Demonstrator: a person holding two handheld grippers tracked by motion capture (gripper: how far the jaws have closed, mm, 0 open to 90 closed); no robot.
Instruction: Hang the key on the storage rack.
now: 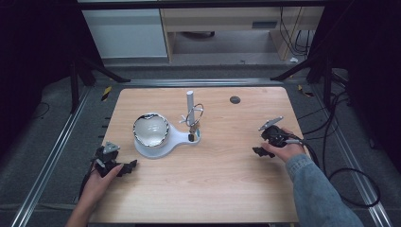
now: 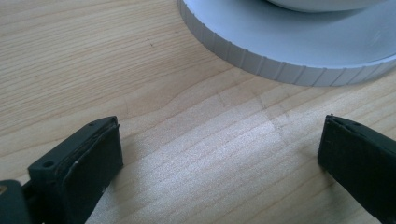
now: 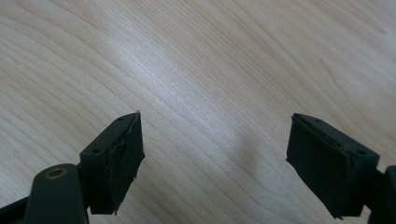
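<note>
Over at the table's 9 o'clock, left gripper sits wide open and empty near the white stand, right gripper likewise, so I'd approach low and slow.

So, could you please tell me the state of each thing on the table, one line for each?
Left gripper: open, nothing between its fingers, low over the table.
Right gripper: open, nothing held.
Bowl: upright on the stand's round base.
White stand: flat on the table, post upright.
Ring with keys: hanging on the post.
</note>
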